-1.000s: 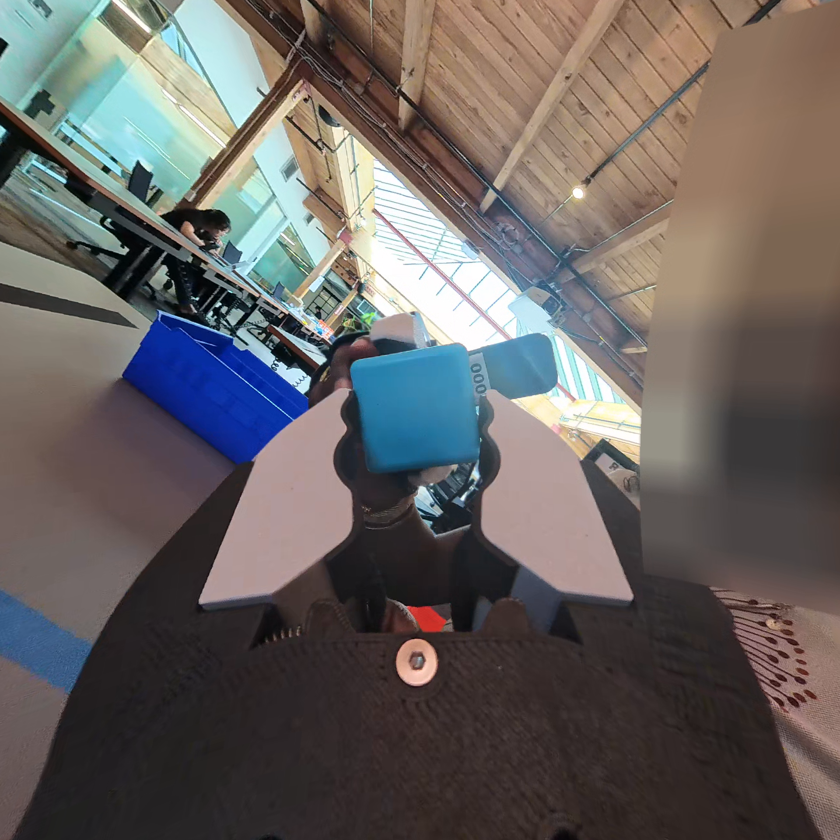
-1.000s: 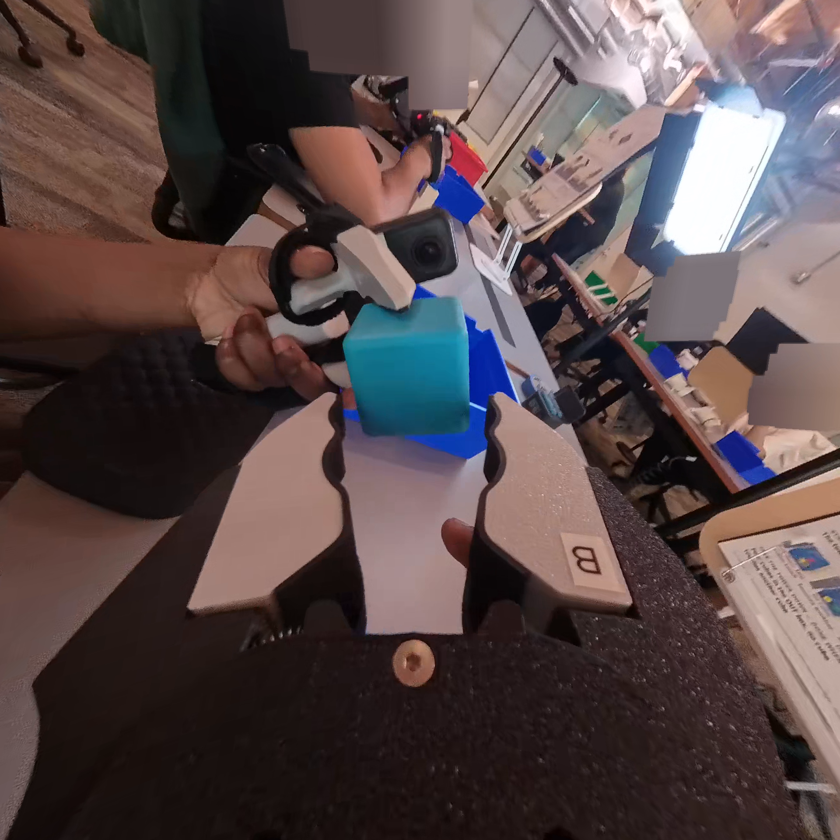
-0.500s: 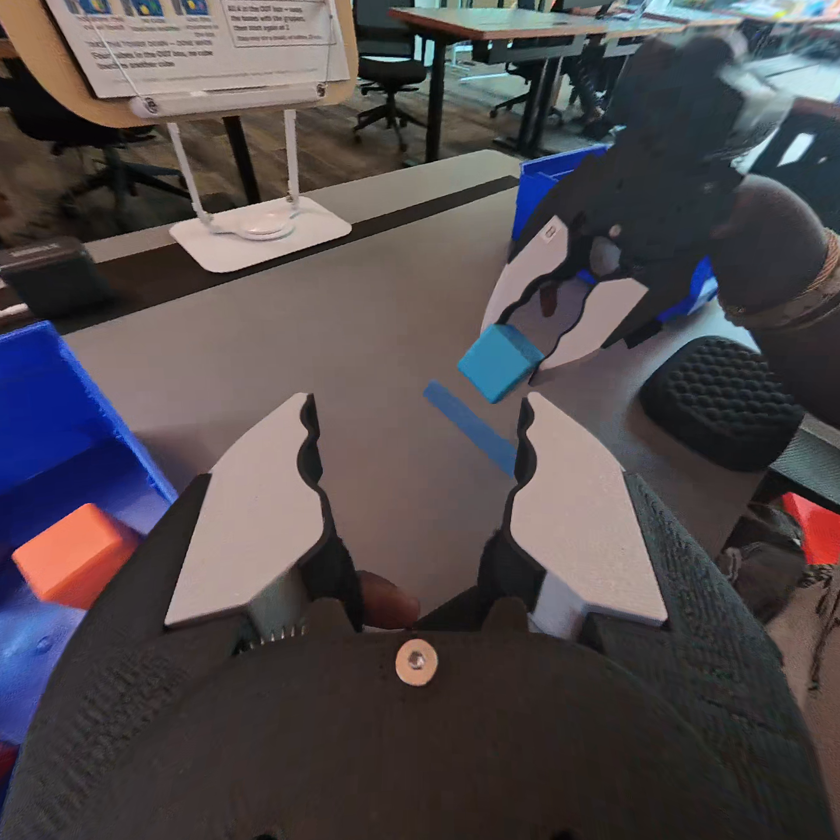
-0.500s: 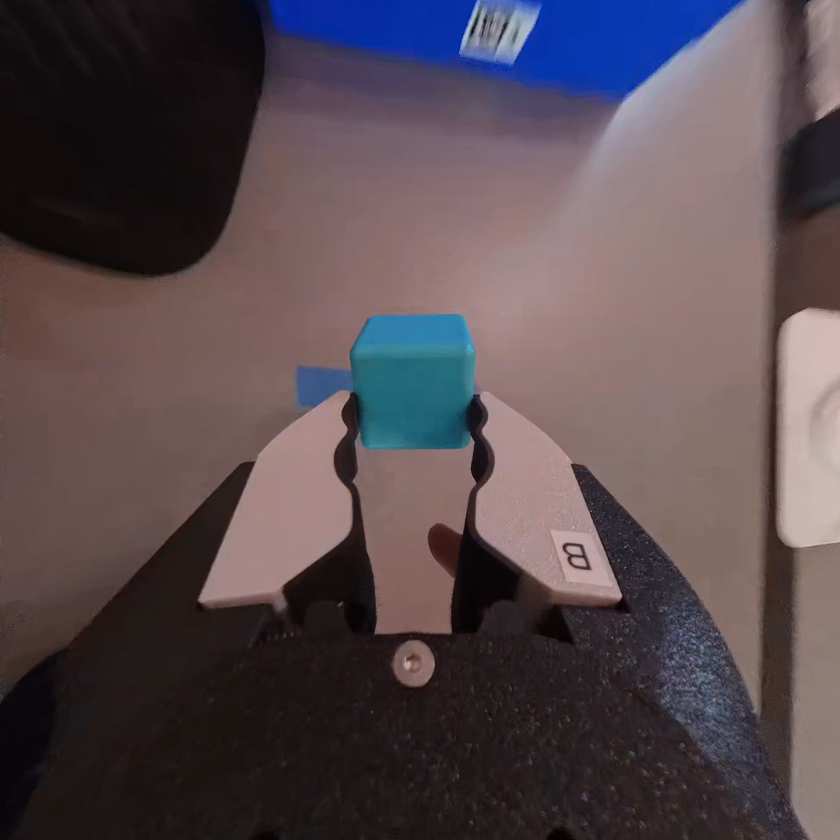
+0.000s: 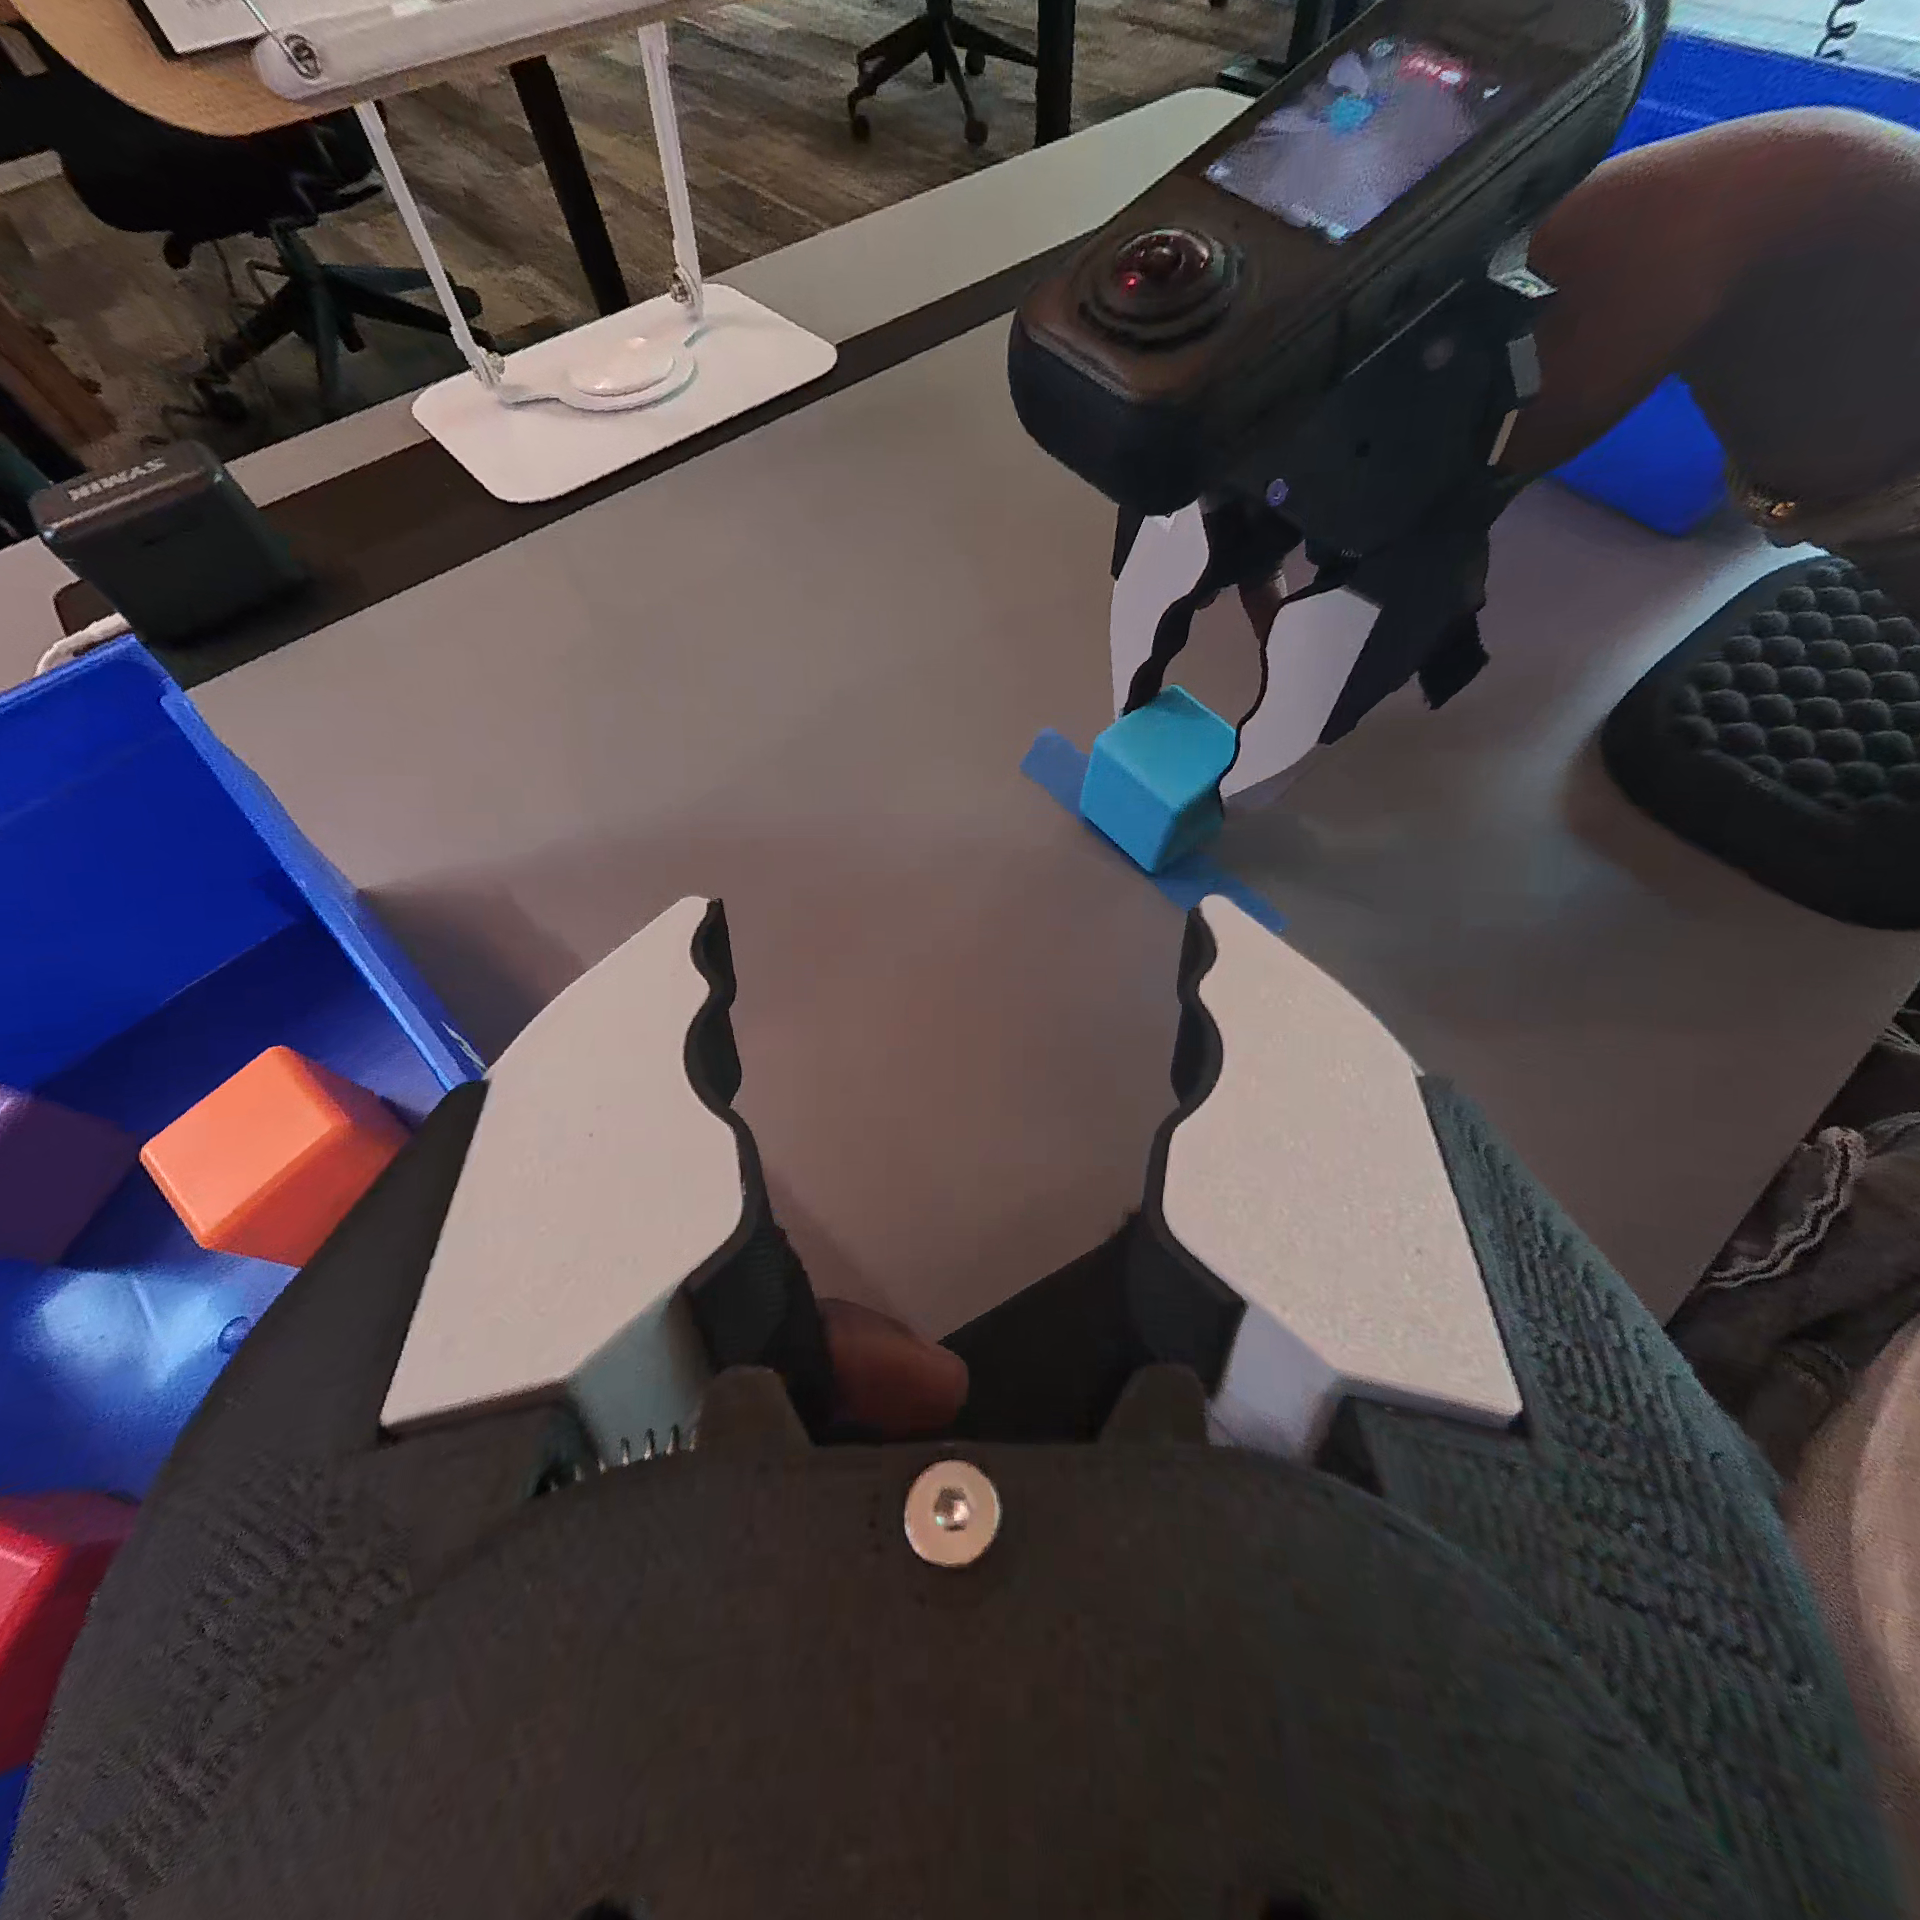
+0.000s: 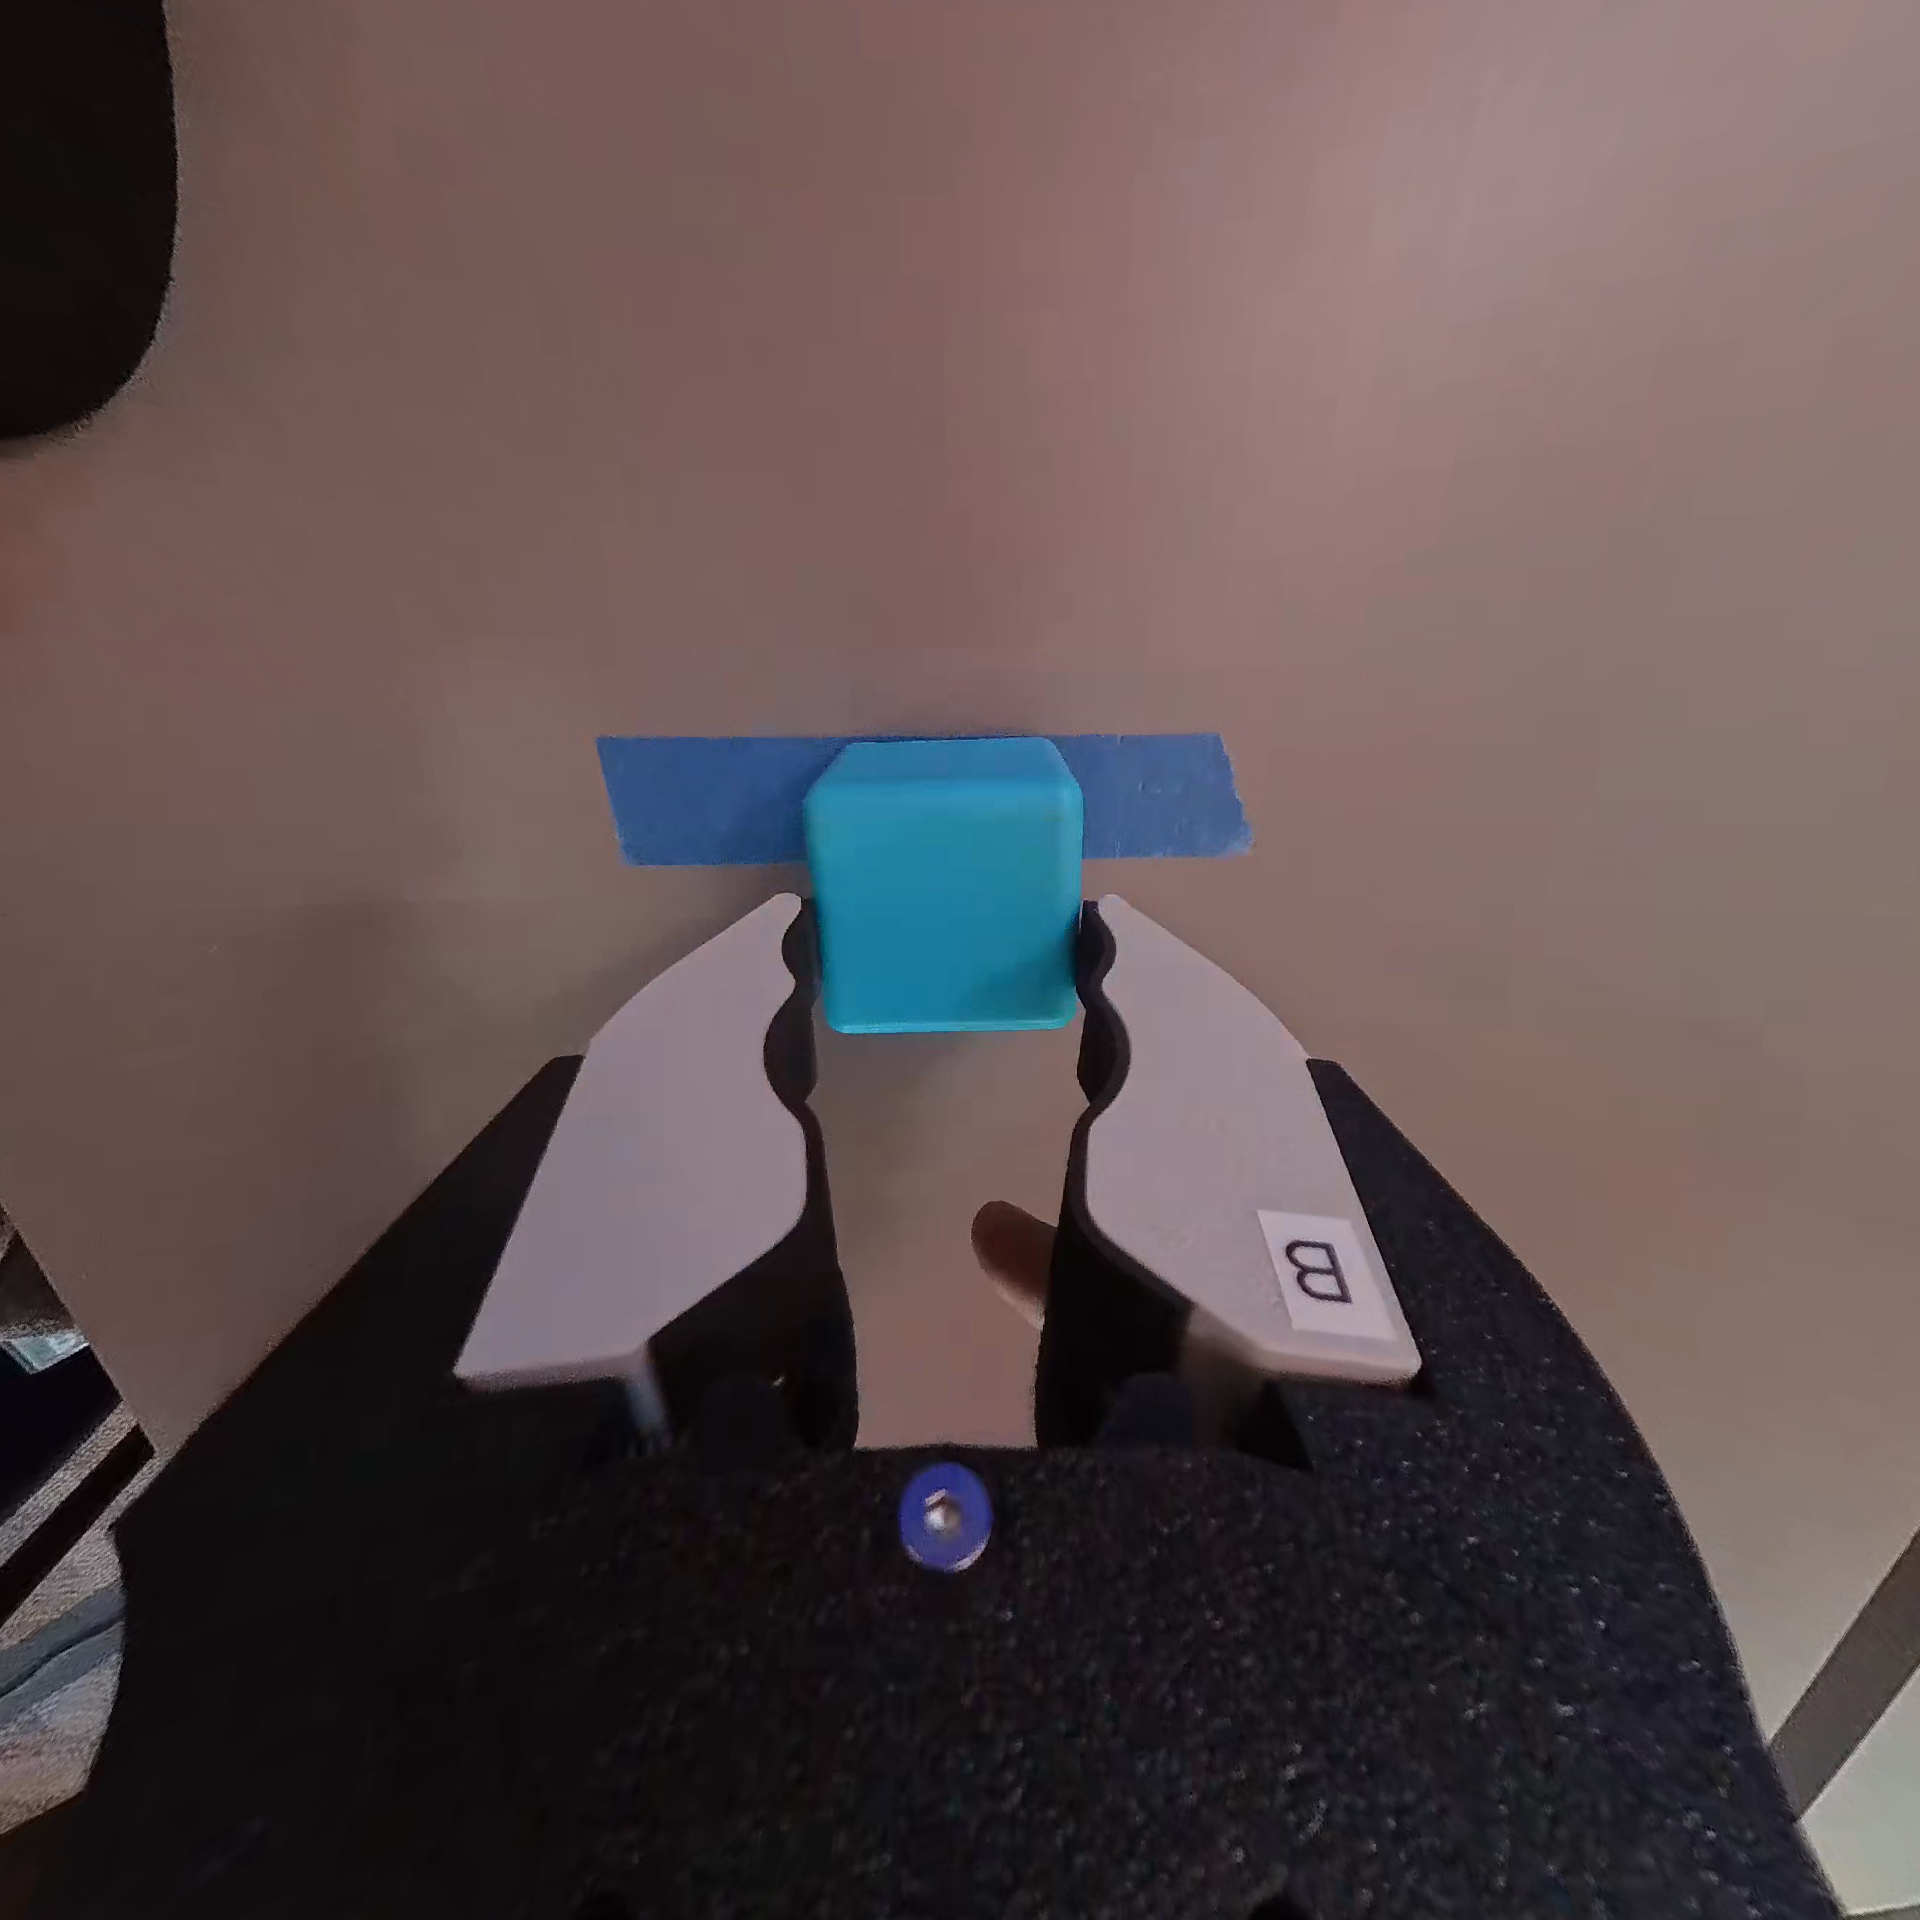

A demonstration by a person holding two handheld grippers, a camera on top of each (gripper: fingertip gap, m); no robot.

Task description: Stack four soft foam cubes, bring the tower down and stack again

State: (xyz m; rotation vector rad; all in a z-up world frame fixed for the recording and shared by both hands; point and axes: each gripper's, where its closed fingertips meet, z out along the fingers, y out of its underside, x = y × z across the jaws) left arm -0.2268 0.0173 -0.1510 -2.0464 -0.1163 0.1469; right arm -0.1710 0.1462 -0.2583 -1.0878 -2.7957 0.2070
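Teal foam cube [image 6: 940, 894] upright on blue tape strip [image 6: 707, 800] on tabletop [image 6: 935, 364]; orange cube [image 5: 272, 1153], purple cube [image 5: 42, 1169] and red cube [image 5: 31, 1600] lying in blue bin [image 5: 135, 831].

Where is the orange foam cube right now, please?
The orange foam cube lies at the left wrist view's lower left, inside the blue plastic bin, left of the open left gripper.

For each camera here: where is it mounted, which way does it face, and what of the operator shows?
Left wrist view: on the left gripper, jaws open, facing across the grey table toward the right gripper; a fingertip shows.
Right wrist view: on the right gripper, pointing down at the table; a fingertip shows.
Shared: the teal cube on the blue tape strip.
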